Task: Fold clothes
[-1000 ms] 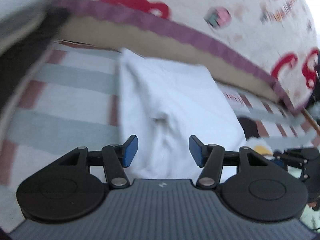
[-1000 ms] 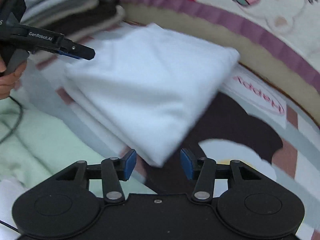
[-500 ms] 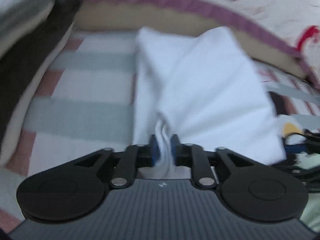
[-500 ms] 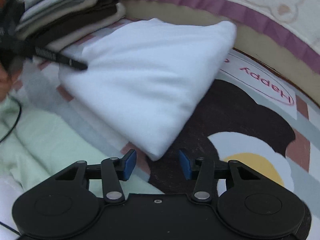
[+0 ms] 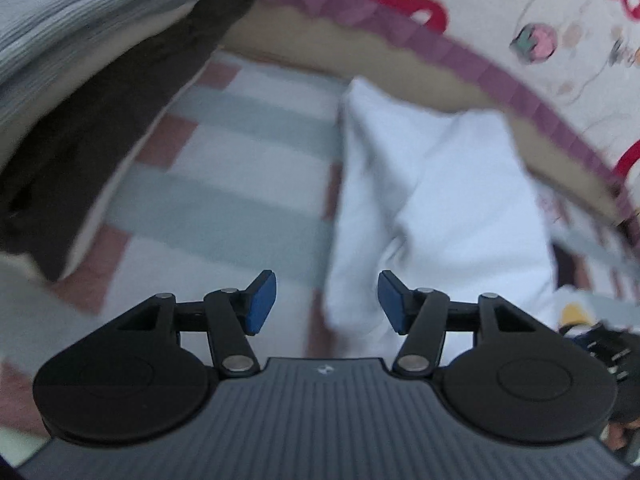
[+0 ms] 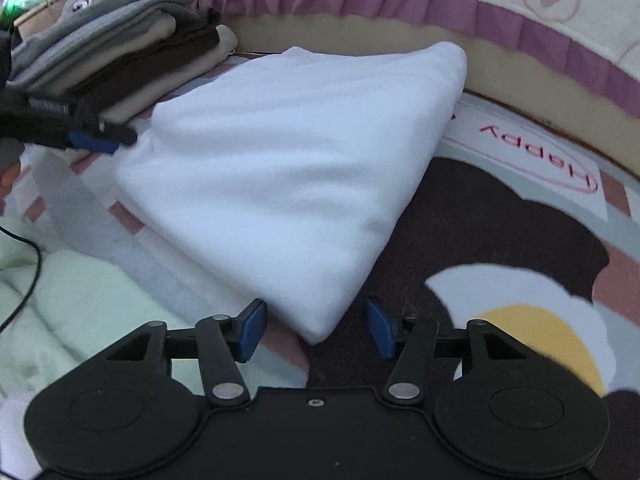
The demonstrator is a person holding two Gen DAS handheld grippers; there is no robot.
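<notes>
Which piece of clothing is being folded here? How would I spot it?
Find the purple-frilled bed edge; on the patterned mat below lies a folded white garment. Left of it is a stack of folded clothes, all grey, beige and brown; this is the only white one.

Folded white garment lies between the right claw's spread blue fingers.

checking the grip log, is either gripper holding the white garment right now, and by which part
Nothing is held. The left gripper and the right gripper are both open, each with a corner of the folded white garment lying loose between its fingers.
</notes>
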